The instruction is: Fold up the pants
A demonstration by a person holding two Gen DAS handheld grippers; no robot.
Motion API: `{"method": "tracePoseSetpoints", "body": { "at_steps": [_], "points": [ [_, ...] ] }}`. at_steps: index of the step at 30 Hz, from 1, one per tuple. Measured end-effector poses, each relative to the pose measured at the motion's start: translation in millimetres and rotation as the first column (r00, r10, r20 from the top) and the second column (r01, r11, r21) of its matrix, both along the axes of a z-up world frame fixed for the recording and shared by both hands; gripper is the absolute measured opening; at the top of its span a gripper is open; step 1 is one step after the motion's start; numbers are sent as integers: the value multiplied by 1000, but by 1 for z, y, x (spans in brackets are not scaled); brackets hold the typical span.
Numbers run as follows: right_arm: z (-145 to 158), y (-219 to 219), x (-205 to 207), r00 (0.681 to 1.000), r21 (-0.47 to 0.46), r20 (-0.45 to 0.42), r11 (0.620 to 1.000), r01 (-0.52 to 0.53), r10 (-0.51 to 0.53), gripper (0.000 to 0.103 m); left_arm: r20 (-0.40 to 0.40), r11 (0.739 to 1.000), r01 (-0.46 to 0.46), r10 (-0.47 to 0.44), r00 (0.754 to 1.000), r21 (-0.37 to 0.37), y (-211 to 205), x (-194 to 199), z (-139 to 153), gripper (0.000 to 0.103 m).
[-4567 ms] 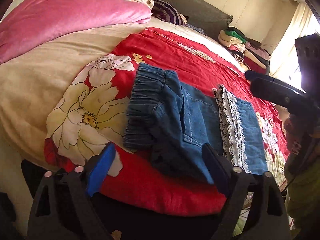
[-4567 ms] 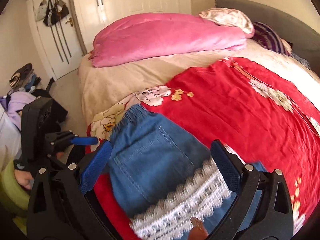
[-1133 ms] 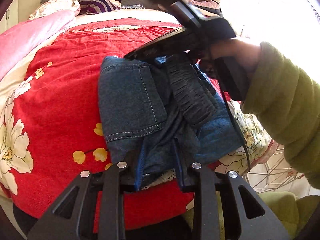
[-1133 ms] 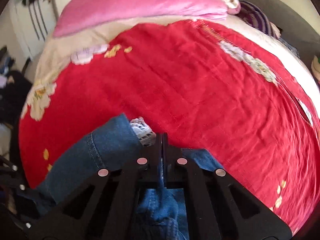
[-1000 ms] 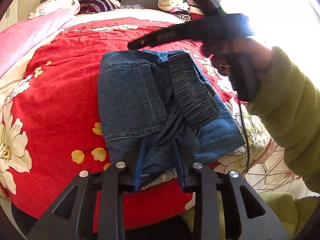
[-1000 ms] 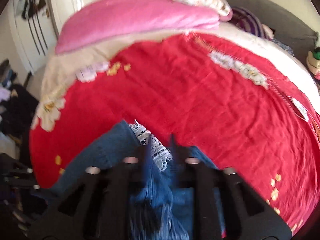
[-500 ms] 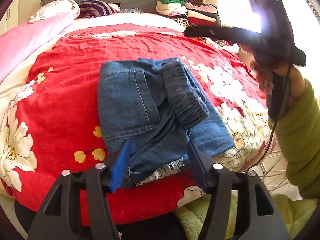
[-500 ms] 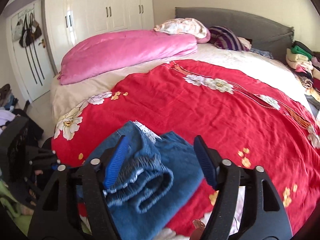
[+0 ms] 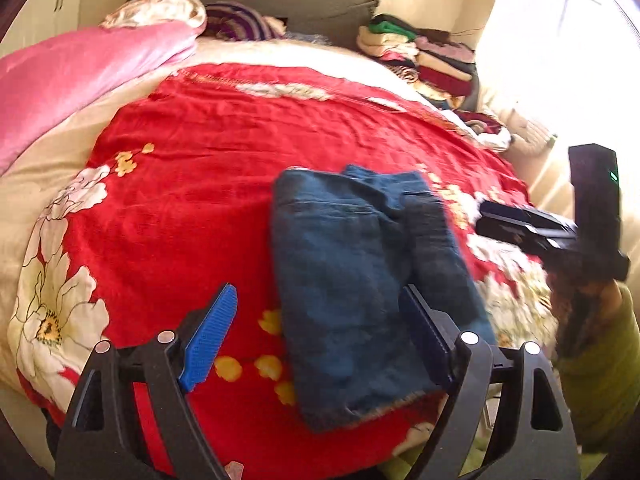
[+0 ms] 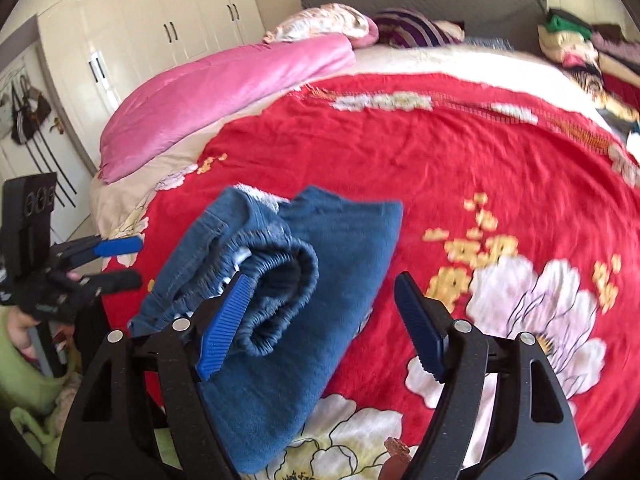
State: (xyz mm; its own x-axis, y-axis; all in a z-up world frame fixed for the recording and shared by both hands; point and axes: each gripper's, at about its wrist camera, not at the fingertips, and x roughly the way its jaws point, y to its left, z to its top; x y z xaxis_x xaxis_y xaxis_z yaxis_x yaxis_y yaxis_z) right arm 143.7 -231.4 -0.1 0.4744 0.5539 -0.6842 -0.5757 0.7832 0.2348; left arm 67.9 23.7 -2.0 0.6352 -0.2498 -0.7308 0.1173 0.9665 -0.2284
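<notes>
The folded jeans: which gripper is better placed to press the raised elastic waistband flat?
Probably the right gripper: open, with the bulging waistband of the jeans at its blue fingertip. The left gripper faces the opposite end.

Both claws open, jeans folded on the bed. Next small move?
Probably press the elastic waistband flat with the right claw: it bulges in a loose roll on top of the folded jeans, and both claws, left claw included, are open and hold nothing.

The folded blue denim pants (image 9: 360, 280) are motion-blurred in the left wrist view; their far layers stay hidden beneath the rolled elastic waistband (image 10: 276, 280).
</notes>
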Motion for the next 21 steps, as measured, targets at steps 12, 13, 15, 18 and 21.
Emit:
{"method": "tracePoseSetpoints", "body": {
  "at_steps": [12,13,15,18,21],
  "points": [
    [-48,10,12,981,58,-196,998,9,3,70,-81,1000,9,-11,997,-23,-4,41,-34,82],
    [-50,11,12,980,62,-196,998,8,5,71,-81,1000,12,-14,997,-20,-5,43,-36,82],
    [-53,12,13,980,70,-201,998,6,8,73,-81,1000,19,-20,997,-19,-8,45,-38,82],
    [-55,14,16,978,81,-207,997,-2,19,75,-83,999,22,-24,996,-28,-9,47,-41,82],
    [-56,17,18,979,79,-201,997,-12,27,74,-86,999,36,-39,996,-36,-12,48,-42,73]
  ]
}}
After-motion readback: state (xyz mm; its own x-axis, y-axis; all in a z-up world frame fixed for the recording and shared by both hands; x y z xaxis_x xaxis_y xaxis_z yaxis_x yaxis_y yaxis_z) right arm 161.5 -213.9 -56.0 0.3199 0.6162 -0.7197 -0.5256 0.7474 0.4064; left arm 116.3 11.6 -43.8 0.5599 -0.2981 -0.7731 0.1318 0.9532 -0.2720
